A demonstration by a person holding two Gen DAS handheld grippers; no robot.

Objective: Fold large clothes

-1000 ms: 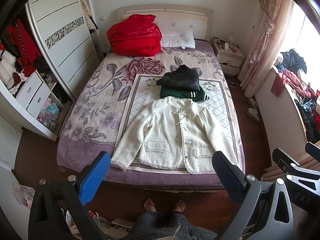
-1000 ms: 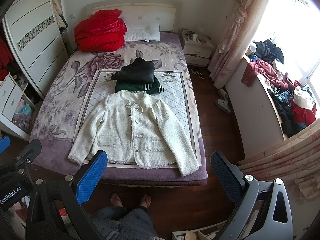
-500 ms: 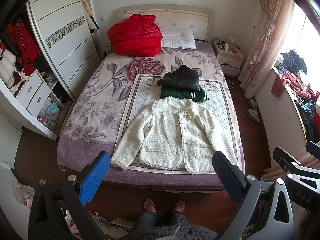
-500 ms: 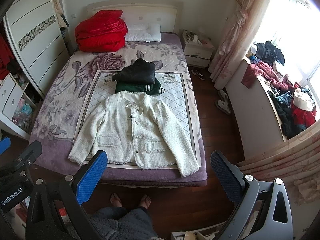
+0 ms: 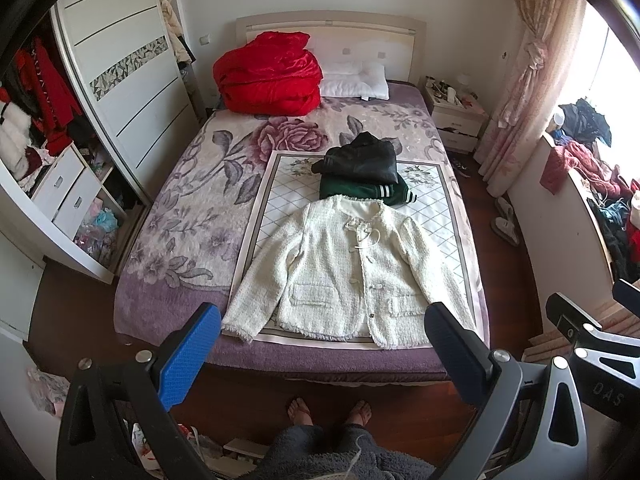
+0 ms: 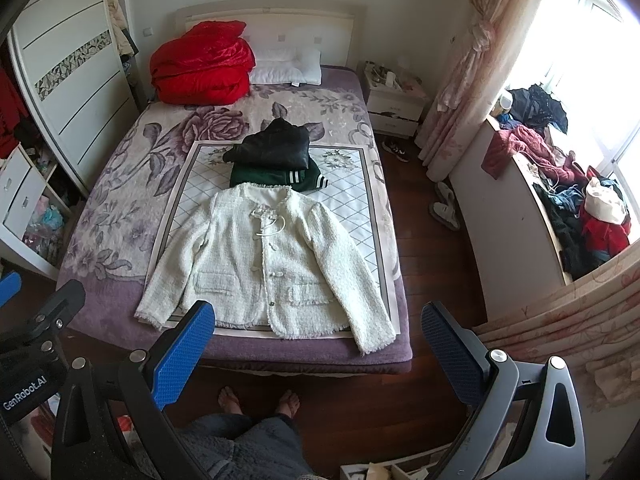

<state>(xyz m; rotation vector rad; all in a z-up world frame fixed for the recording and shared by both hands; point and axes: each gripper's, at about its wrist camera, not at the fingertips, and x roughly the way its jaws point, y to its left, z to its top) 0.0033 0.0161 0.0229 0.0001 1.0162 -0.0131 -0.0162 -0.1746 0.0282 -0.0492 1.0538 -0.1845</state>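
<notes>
my left gripper hangs with its jaws spread wide, nothing between them, above the foot of the bed. my right gripper is spread just as wide and grips nothing. the white jacket lies flat and face up on the quilted mat, sleeves angled out, hem near the bed's foot edge. just beyond its collar sits a folded black jacket stacked on a folded green garment.

A red quilt lies beside a white pillow; the nightstand holds small, perhaps cosmetic, items.
</notes>
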